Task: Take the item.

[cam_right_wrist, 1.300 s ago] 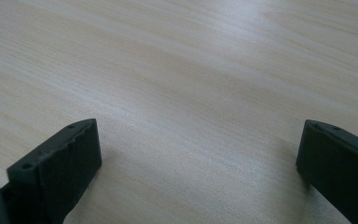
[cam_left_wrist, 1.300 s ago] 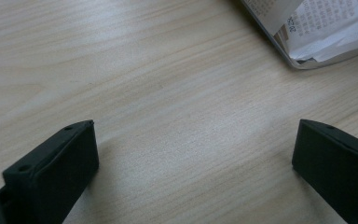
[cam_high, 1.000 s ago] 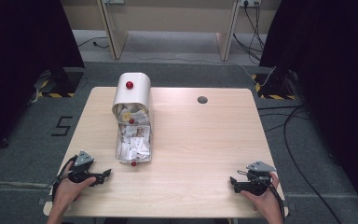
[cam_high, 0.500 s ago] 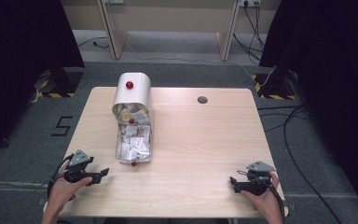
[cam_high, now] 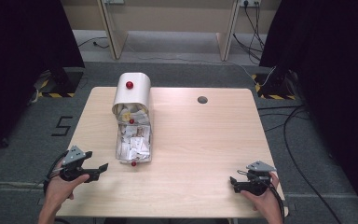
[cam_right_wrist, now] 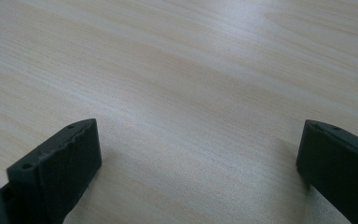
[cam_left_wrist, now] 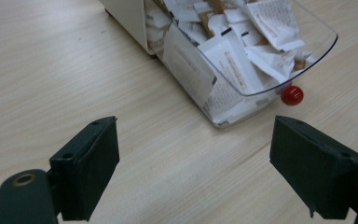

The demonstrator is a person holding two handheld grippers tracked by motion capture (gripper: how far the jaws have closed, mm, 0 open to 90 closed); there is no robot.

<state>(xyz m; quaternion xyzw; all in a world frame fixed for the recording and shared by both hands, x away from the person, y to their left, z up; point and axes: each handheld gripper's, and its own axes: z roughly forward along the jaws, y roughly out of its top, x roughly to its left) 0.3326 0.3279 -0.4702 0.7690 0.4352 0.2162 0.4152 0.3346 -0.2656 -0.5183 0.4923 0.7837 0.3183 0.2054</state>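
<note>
A white box (cam_high: 131, 95) with a rounded top and a red knob stands on the wooden table (cam_high: 205, 140). Its clear drawer (cam_high: 134, 144) is pulled out toward me and holds several paper sachets. A red knob (cam_high: 133, 164) sits on the drawer's front. My left gripper (cam_high: 99, 171) hovers at the table's near left, open, pointing at the drawer (cam_left_wrist: 242, 60) and its knob (cam_left_wrist: 292, 94). Its jaws have just been closing slightly, with nothing between them (cam_left_wrist: 193, 172). My right gripper (cam_high: 233, 184) rests low at the near right, open over bare wood (cam_right_wrist: 198, 168).
A round cable hole (cam_high: 202, 99) is set in the table's far middle. Dark curtains hang on both sides. Cables (cam_high: 289, 126) lie on the grey floor to the right, and wooden table legs (cam_high: 112, 32) stand beyond the far edge.
My left gripper has risen a little and drifted slightly left. The right gripper and the box have kept still.
</note>
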